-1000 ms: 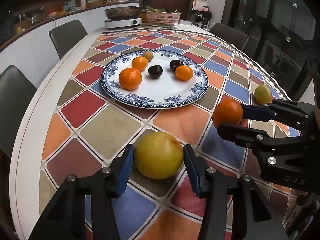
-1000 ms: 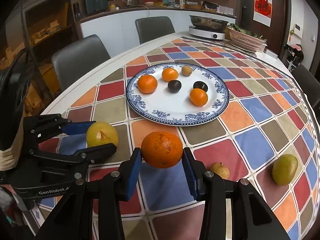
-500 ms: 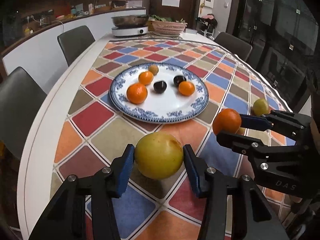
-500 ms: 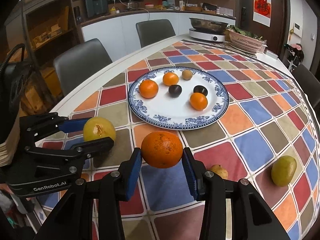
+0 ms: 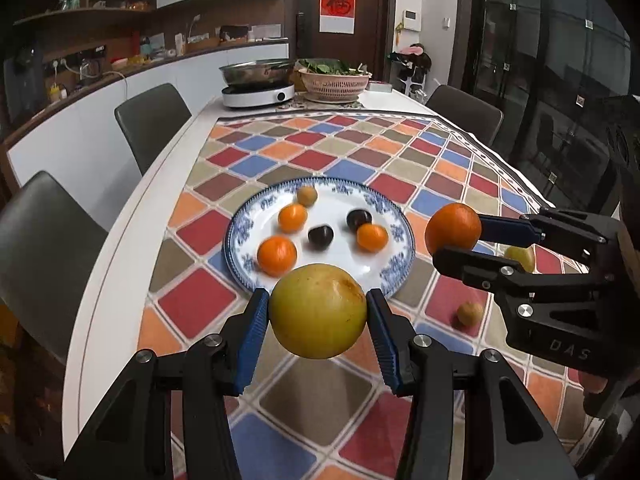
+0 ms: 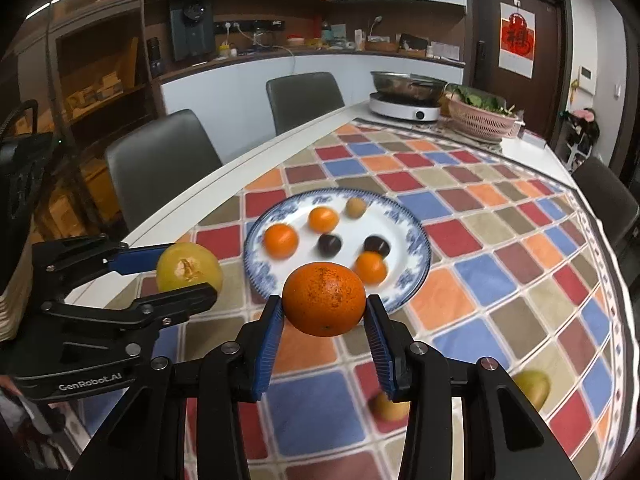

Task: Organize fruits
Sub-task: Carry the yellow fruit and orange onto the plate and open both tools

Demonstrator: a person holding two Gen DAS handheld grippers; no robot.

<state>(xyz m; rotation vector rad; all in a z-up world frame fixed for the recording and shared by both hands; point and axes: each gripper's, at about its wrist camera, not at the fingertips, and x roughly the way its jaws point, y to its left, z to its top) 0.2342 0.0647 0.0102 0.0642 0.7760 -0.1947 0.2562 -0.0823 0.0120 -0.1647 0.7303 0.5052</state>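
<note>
While the left gripper (image 5: 318,318) clamps a large yellow-green fruit (image 5: 318,310) between its blue pads, that fruit hangs in the air above the checked tablecloth (image 5: 352,148), just short of the near rim of the blue-and-white plate (image 5: 394,268). Its skin is smooth and dull, pale yellow shading to green, with a brown russet patch near the top right; from the right wrist view the same fruit (image 6: 189,266) shows a rough brown scar on its face.

The right gripper (image 6: 324,314) grips a big orange (image 6: 324,299), also held clear of the cloth before the plate's near edge. Its peel is deep orange, finely pitted and speckled with darker dots.

On the plate lie three smaller oranges (image 5: 277,255) (image 5: 293,218) (image 5: 372,237), two dark, almost black plums (image 5: 320,237) (image 5: 359,219) and a small tan fruit (image 5: 307,195) at the far side. Off the plate, on the cloth to the right, rest a small brownish fruit (image 5: 470,313) and a green-yellow one (image 6: 532,388), the latter partly hidden behind the right gripper's finger in the left wrist view.
</note>
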